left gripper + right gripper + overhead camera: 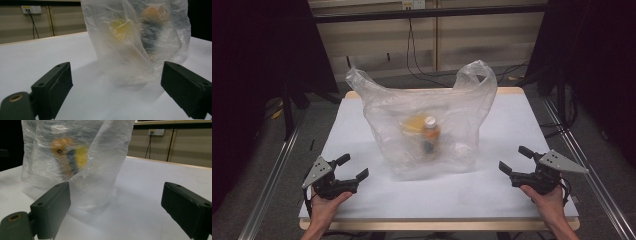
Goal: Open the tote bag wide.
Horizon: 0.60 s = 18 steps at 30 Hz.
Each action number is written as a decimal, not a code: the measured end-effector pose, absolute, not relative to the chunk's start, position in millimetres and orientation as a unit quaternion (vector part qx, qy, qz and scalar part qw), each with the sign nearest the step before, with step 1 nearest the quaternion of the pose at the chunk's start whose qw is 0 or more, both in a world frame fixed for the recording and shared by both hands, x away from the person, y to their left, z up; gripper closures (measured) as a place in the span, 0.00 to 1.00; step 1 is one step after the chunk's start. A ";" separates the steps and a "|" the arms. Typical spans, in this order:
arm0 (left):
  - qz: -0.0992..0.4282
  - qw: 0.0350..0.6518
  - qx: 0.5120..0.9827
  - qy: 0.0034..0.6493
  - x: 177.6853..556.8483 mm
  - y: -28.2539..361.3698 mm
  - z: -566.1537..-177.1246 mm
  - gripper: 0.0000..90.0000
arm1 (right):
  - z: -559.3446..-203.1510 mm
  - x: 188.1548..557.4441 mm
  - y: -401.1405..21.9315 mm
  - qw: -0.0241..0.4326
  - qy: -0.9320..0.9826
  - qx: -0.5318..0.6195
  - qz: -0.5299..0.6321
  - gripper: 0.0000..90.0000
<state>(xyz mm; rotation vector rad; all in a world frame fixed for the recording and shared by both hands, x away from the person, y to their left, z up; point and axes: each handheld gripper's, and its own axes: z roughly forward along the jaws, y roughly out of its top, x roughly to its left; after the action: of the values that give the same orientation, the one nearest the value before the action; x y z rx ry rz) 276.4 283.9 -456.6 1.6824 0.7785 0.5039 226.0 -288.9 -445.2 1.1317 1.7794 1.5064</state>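
Observation:
A clear plastic bag [422,125] stands upright in the middle of the white table [512,125], its two handles sticking up. Inside it are a bottle with a white cap and orange body [430,131] and something yellow [414,122]. My left gripper [353,167] rests near the front left, held by a hand, jaws open and empty, apart from the bag. My right gripper [514,159] sits at the front right, also open and empty. In the left gripper view the bag [135,37] rises just beyond the jaws; in the right gripper view the bag [75,157] stands ahead to the left.
The table's wooden edge [442,224] runs along the front. Dark stands and metal rails flank both sides. Cables [417,55] hang against the wall behind, and a wall socket [31,9] is visible.

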 end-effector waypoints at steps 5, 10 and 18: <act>0.207 0.567 0.727 0.326 276.1 280.8 -455.7 0.17 | -445.3 227.1 -289.2 0.259 0.668 0.419 0.558 0.18; 0.196 0.567 0.734 0.319 276.4 279.1 -454.3 0.29 | -445.3 227.4 -287.0 0.254 0.676 0.413 0.554 0.25; 0.192 0.565 0.740 0.312 272.7 279.5 -451.6 0.43 | -444.9 232.2 -281.9 0.231 0.687 0.397 0.563 0.52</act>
<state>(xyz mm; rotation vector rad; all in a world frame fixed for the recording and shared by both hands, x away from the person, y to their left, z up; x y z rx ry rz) 272.7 279.5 -451.6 1.7402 0.7341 0.4506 232.2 -281.9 -444.9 1.0906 1.8897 1.5492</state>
